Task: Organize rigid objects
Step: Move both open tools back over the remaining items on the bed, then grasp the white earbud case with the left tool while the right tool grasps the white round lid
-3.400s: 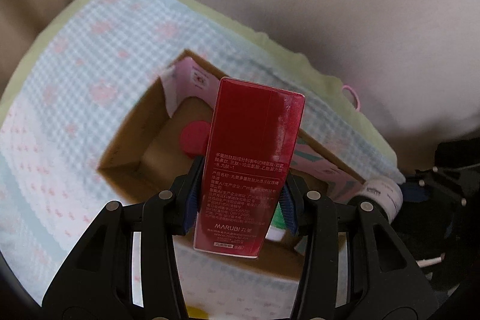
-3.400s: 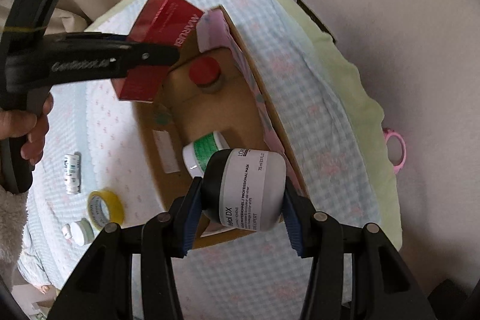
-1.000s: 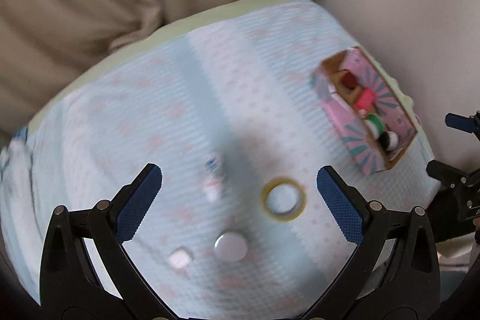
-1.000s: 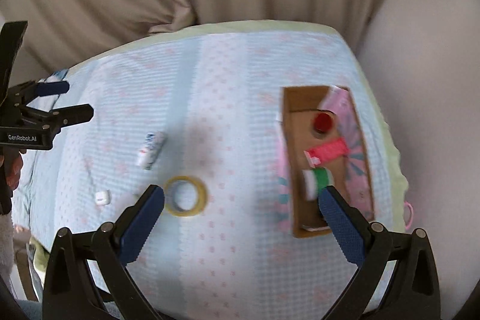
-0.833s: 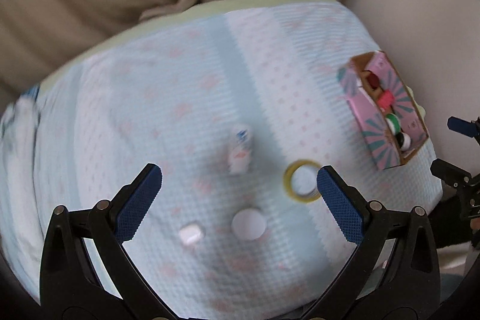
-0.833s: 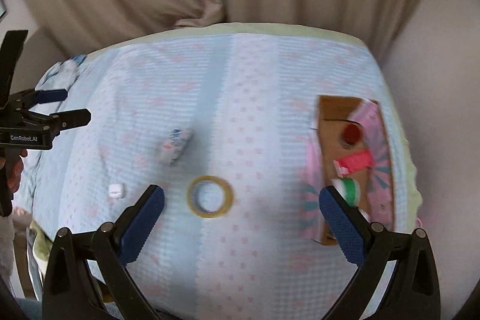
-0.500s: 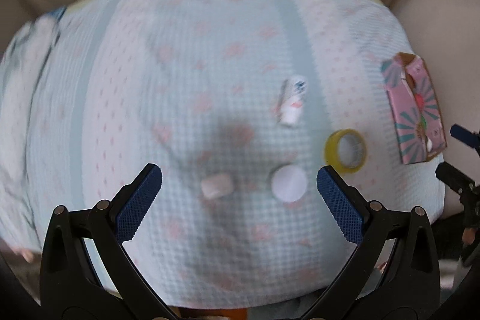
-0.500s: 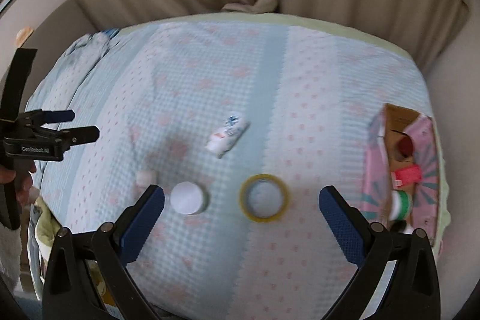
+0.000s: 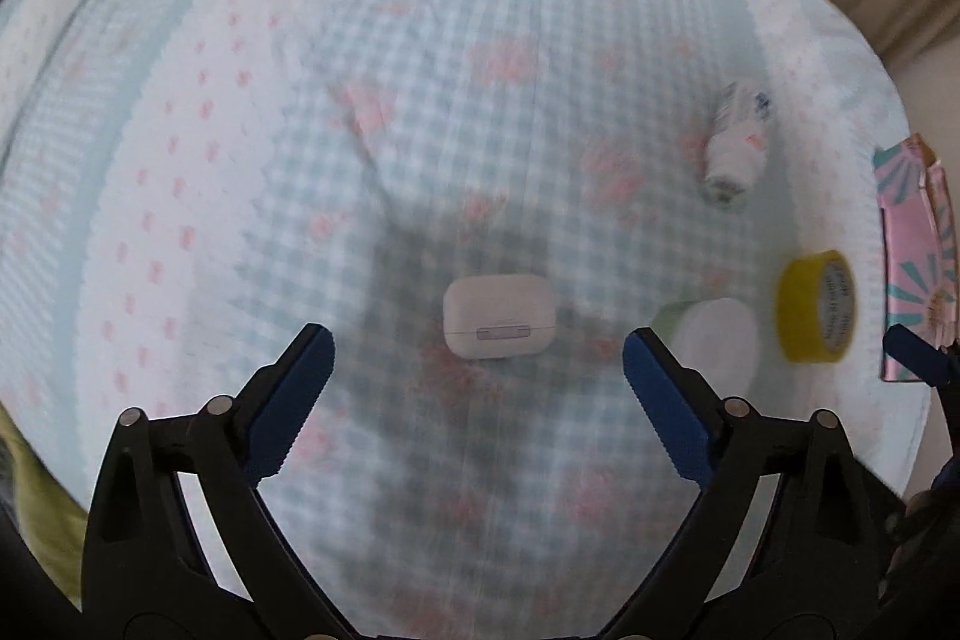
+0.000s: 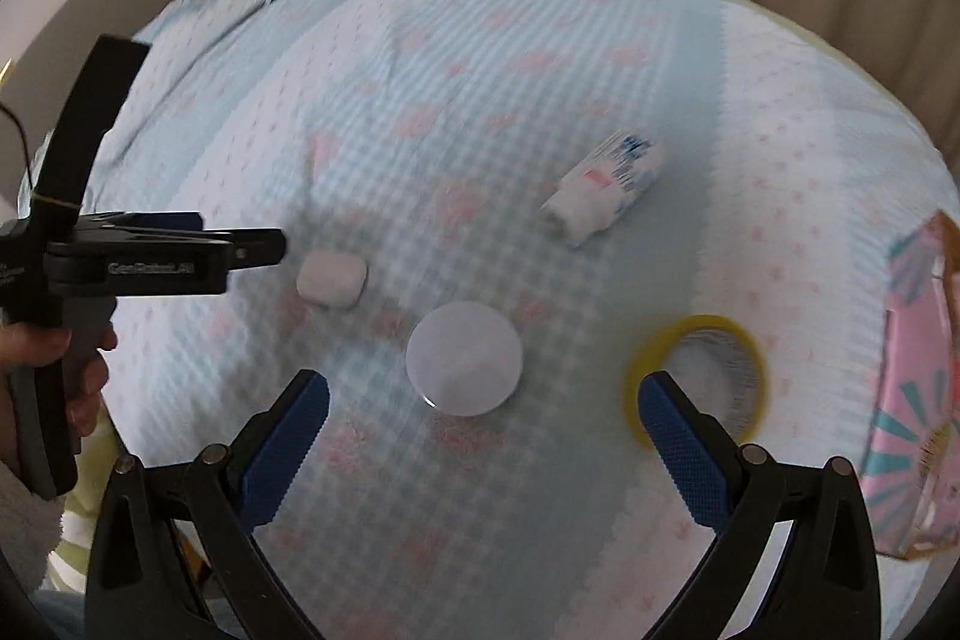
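**Two open grippers above the last loose items on the bed**

Beige curtains close the background, and in front of them a bed is covered with a light blue checked blanket [image 10: 600,40] with pink marks. Both tools are empty. The left gripper [image 9: 477,376] has its fingers spread wide, and a small white earbud case [image 9: 498,316] lies flat on the blanket between and just ahead of the tips, not touched. The right gripper [image 10: 483,430] is also wide apart, with a round white jar lid [image 10: 463,367] just ahead of its opening.

The case looks light, hard and smooth, with rounded corners, so I judge it can slip out of a weak grip. Taking it across the two long flat sides, near the middle, seems safest. The blanket is soft, so the blue pads [image 9: 297,376] may press into the fabric and catch it together with the case.

Near the case, to its right, the white jar [image 9: 717,340] stands close to the right pad, and the yellow tape roll [image 10: 696,382] lies just beside it. A small white bottle [image 10: 603,196] lies on its side farther back. The pink box [image 10: 912,400] sits at the right edge of the bed, well apart from the case. Nothing stands directly between the fingers and the case.
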### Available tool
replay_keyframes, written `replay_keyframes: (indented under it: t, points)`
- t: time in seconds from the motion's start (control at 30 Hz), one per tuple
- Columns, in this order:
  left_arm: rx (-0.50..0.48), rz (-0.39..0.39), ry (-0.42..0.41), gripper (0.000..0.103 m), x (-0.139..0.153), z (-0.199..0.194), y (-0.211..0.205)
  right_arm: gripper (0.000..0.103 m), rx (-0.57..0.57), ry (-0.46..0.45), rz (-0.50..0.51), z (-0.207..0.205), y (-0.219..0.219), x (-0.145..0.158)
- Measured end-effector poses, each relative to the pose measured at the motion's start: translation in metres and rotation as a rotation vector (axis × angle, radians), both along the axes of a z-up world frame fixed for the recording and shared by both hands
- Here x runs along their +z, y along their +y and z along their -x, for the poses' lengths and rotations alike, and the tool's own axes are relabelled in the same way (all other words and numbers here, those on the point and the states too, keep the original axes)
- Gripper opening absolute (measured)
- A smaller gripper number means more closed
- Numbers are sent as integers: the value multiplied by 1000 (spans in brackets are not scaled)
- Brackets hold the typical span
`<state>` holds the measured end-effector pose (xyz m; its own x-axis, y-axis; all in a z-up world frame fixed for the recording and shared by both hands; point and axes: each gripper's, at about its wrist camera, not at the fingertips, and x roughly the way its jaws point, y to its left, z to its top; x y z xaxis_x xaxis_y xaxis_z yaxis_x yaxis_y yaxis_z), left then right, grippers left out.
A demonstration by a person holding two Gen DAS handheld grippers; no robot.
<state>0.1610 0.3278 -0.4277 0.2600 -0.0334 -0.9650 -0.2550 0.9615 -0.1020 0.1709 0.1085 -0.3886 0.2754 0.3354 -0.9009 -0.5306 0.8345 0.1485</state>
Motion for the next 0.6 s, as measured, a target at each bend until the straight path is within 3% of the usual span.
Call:
replay_keyframes:
  t: [0.27,0.4,0.47,0.6]
  points:
    - [20,-24,-8,86,-69,0,-15,103,114,13,-4,-8,23,-69]
    - [12,-48,-44,85,-74,1,-18,103,169,-5,18,-7,32,-83]
    - [11,-56,-58,78,-74,1,-18,100,179,-9,20,-10,35,-87]
    - [-8,-62,-71,70,-73,1,-18,87,178,7,17,-13,39,-94]
